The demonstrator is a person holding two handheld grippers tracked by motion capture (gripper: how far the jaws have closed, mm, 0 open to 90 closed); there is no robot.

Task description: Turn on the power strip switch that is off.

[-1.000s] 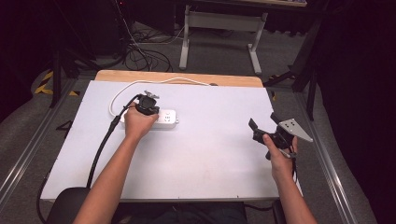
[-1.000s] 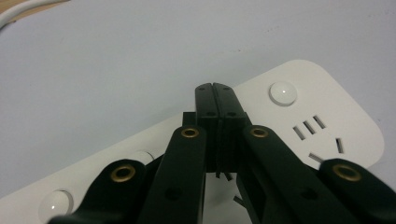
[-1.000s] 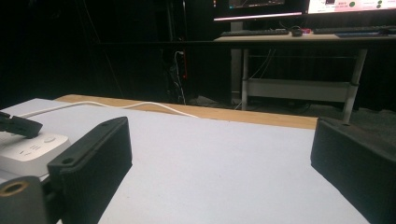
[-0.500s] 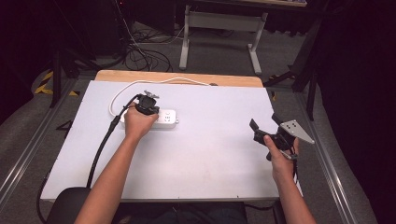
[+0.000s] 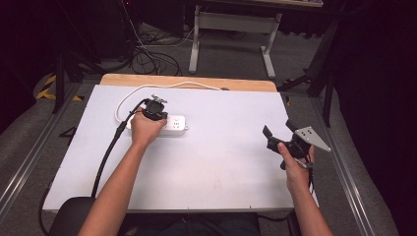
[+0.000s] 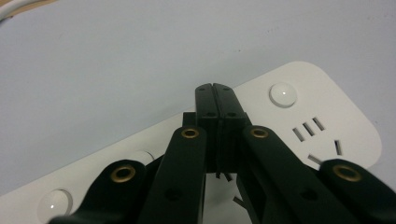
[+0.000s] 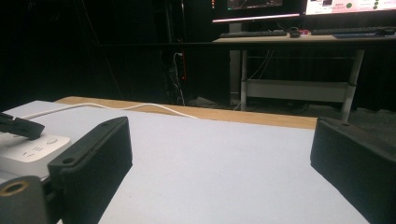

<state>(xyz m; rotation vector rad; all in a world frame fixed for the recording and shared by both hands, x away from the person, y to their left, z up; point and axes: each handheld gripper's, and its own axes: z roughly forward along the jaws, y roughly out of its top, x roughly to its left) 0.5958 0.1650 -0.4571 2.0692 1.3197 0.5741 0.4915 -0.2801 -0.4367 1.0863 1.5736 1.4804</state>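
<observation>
One rigid, light power strip [image 5: 167, 125], upper left, was pressed by the clenched left hand-held gripper [image 6: 215, 89]; its long edges were judged the best hold, while the right hand-held gripper [image 5: 278, 137] was held released.

a white power strip [image 5: 167, 125] lies flat on the counter [image 5: 221, 162], on its left half toward the far edge, long side running left to right. it is a rounded slab with slotted sockets and round white buttons [image 6: 283, 94] on top. its white cord [image 5: 147, 88] loops from the left end along the far edge.
</observation>
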